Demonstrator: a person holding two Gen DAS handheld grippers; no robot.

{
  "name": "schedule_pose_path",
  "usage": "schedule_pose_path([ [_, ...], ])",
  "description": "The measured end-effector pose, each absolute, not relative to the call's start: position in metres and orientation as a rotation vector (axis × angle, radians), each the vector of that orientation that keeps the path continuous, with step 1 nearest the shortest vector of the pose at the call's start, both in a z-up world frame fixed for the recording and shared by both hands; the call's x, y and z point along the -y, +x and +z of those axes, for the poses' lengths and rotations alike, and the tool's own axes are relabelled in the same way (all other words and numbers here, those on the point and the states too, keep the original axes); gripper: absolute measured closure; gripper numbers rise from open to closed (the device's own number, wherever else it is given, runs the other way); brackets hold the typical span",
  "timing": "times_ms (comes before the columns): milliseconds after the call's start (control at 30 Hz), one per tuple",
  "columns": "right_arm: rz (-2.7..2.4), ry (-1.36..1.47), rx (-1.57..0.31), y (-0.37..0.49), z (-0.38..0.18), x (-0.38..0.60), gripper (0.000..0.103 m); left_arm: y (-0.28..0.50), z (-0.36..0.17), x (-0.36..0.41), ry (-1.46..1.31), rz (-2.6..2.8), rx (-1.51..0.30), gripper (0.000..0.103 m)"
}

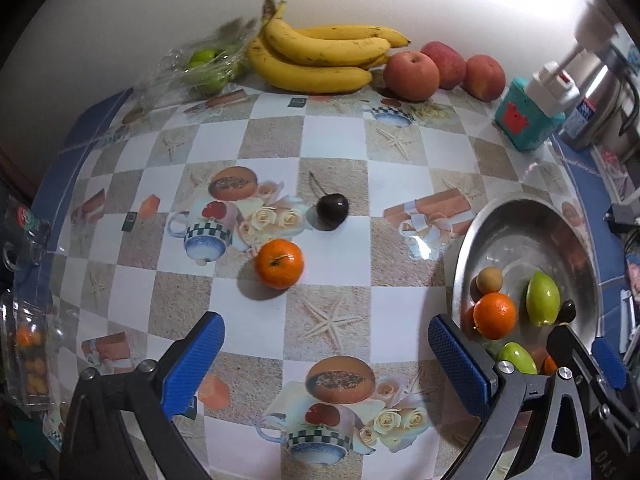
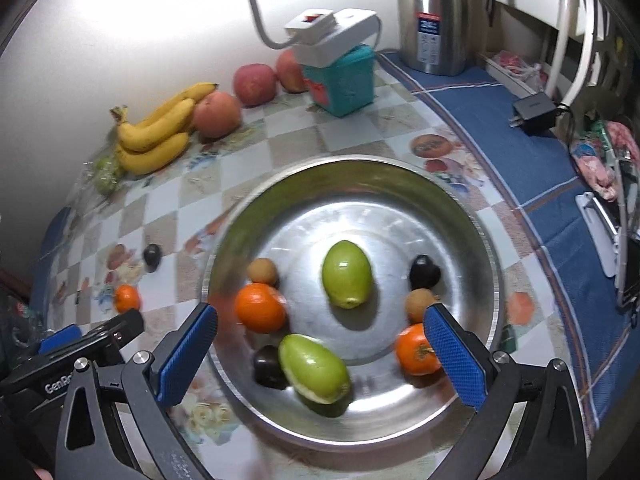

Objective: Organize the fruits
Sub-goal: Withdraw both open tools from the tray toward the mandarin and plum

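Observation:
A steel bowl (image 2: 460,216) holds two green fruits (image 2: 346,274), two oranges (image 2: 260,307), dark cherries (image 2: 425,271) and small brown fruits (image 2: 262,271). My right gripper (image 2: 320,350) is open and empty above the bowl's near side, with a green fruit (image 2: 314,368) between its fingers. In the left wrist view my left gripper (image 1: 326,356) is open and empty over the tablecloth. An orange (image 1: 279,263) and a dark cherry (image 1: 331,206) lie on the cloth ahead of it. The bowl (image 1: 520,216) stands at its right.
Bananas (image 1: 320,54), three apples (image 1: 412,75) and a bag of green fruits (image 1: 208,66) lie along the back wall. A teal box (image 1: 524,120), a lamp base (image 2: 332,34) and a steel jug (image 2: 438,16) stand at the back right. A clear box (image 1: 28,352) sits at the left edge.

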State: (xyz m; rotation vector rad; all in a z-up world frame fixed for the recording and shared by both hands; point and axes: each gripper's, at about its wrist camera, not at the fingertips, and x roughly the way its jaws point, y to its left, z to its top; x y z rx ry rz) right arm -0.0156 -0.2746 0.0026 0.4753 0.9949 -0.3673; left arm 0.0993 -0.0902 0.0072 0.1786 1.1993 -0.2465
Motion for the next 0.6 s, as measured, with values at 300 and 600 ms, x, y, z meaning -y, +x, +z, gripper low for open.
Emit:
schedule_pose_path([
  [300,-0.3,0.386,-1.016,0.0,0.004,0.241,0.001,0.121,0.009,0.039,0.116,-0.147,-1.199,0.0],
  [600,-0.22,0.32,-1.025,0.013,0.004,0.205,0.001,0.13,0.01,0.011,0.057,-0.129,-1.206,0.0],
])
